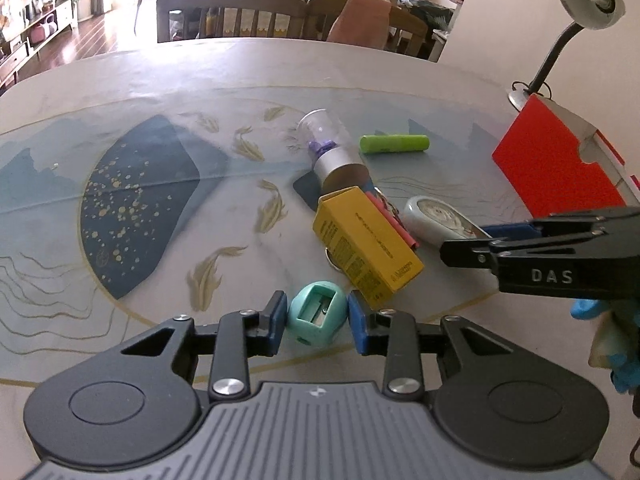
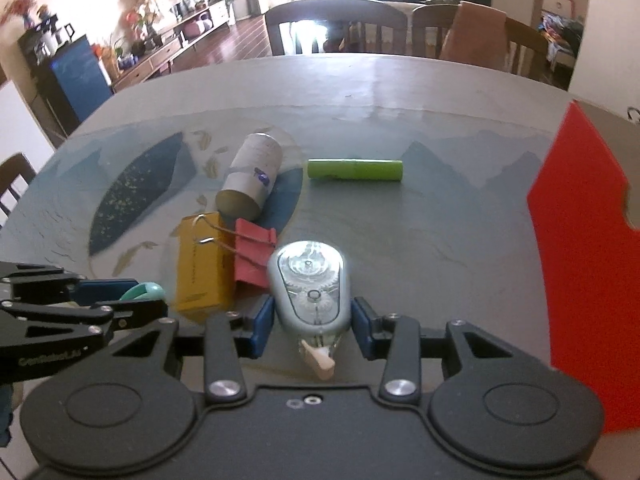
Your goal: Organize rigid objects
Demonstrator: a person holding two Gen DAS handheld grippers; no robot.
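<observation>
The red box (image 2: 576, 240) runs off the right-wrist picture's right edge, its far side unseen. The print on the yellow box (image 1: 366, 248) is too small to read. The left gripper (image 2: 132, 300) hides most of the teal sharpener (image 2: 145, 290) there.

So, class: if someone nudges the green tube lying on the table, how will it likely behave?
The green tube is round and lies on its side, so it would probably roll. It looks stiff and small, likely light. Nothing touches it, so nothing would stop it.
</observation>
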